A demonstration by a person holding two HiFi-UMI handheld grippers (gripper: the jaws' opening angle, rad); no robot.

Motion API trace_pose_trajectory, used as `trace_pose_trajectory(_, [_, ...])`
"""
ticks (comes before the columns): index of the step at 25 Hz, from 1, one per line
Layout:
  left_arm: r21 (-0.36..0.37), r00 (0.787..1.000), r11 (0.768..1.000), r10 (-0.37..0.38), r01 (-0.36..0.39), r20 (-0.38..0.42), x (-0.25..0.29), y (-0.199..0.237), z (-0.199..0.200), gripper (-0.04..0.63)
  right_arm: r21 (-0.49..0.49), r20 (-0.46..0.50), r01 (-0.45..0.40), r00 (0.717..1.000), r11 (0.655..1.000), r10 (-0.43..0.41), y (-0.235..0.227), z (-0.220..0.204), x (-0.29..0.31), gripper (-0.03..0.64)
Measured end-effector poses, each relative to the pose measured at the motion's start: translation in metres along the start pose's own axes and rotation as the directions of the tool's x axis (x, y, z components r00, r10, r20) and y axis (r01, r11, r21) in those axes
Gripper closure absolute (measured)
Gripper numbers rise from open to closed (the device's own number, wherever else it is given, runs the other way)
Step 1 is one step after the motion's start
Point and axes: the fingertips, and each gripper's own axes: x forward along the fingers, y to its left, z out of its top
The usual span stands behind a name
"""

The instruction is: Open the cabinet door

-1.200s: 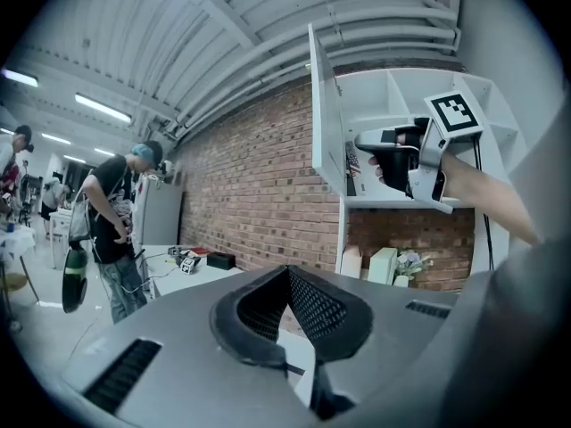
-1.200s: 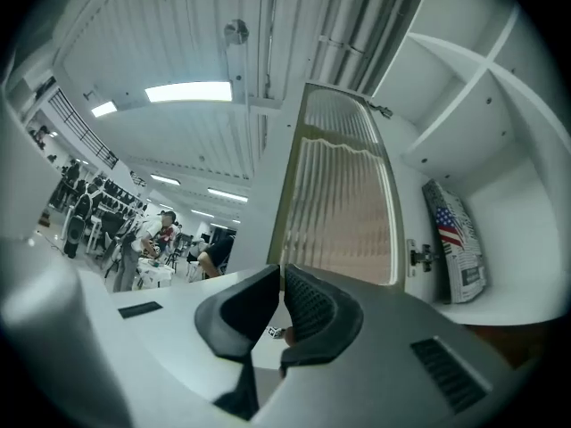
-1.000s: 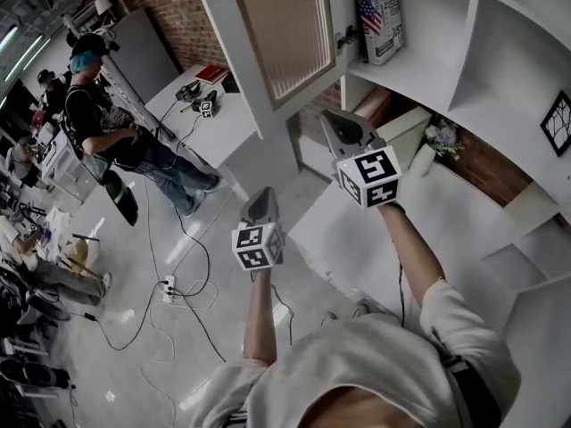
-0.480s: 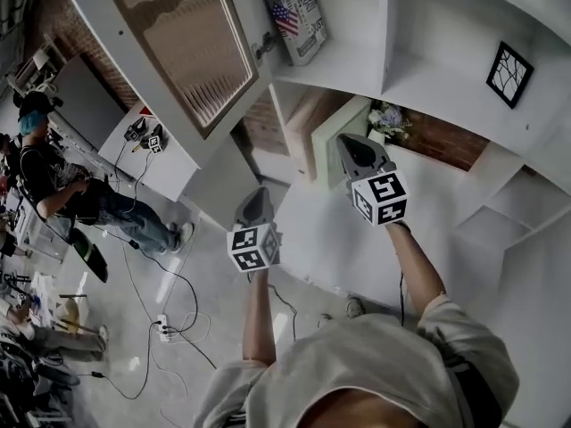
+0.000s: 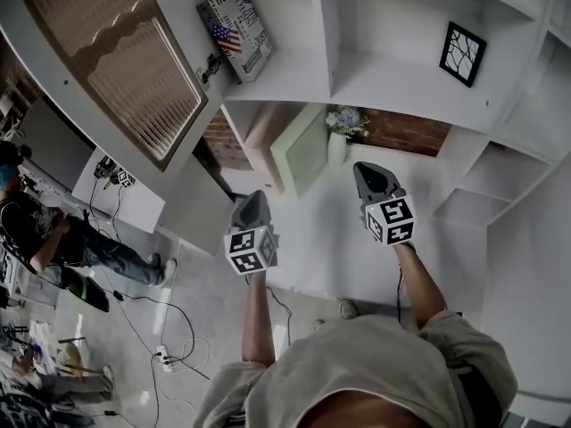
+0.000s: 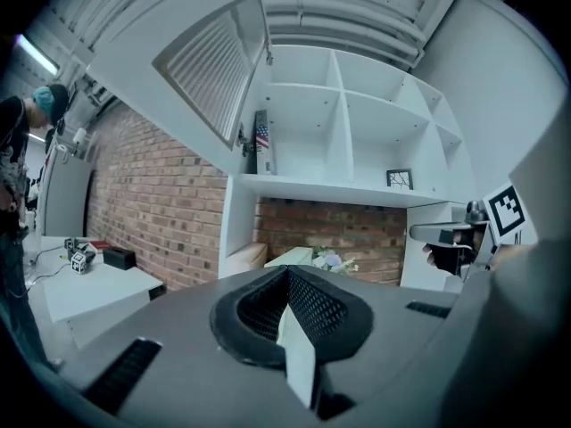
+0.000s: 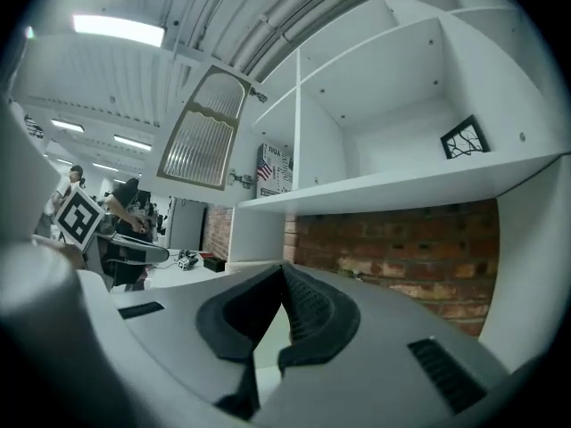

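The white cabinet door (image 5: 116, 61) with its ribbed glass panel stands swung wide open at the upper left, a small knob (image 5: 211, 65) on its edge. It also shows in the left gripper view (image 6: 219, 74) and the right gripper view (image 7: 203, 141). Behind it are open white shelves (image 5: 294, 74) with a flag-print book (image 5: 234, 29) and a framed picture (image 5: 463, 53). My left gripper (image 5: 252, 205) is shut and holds nothing, well below the door. My right gripper (image 5: 370, 178) is shut and empty too, in front of the lower counter, apart from the door.
A vase of flowers (image 5: 339, 130) and a pale green box (image 5: 299, 150) stand on the counter under the shelves, before a brick wall. At the left are a person (image 5: 36, 230), a white table (image 5: 134, 199) and cables with a power strip (image 5: 163, 357) on the floor.
Both grippers have drawn away from the door's edge, the right one sinking lower. The view has swung right, so the open door now sits at the upper left.
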Motion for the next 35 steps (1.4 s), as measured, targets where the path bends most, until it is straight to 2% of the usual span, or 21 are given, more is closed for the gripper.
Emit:
trace_pose_trajectory(5, [0.004, 1.000, 1.000, -0.031, 0.031, -0.003, 0.010, -0.019, -0.004, 0.571, 0.005, -0.031, 0.041, 0.999, 0.999, -0.041, -0.018, -0.015, -0.017, 0.603])
trace_pose_trajectory(10, [-0.002, 0.999, 0.999, -0.043, 0.043, -0.013, 0.013, -0.029, -0.007, 0.571, 0.008, -0.041, 0.044, 0.998, 0.999, -0.043, -0.021, -0.020, -0.021, 0.603])
trace_pose_trajectory(35, [-0.018, 0.999, 1.000, -0.006, 0.005, -0.043, 0.004, -0.024, -0.014, 0.571, -0.037, -0.062, -0.005, 0.998, 0.999, 0.002, 0.001, -0.022, -0.008, 0.604])
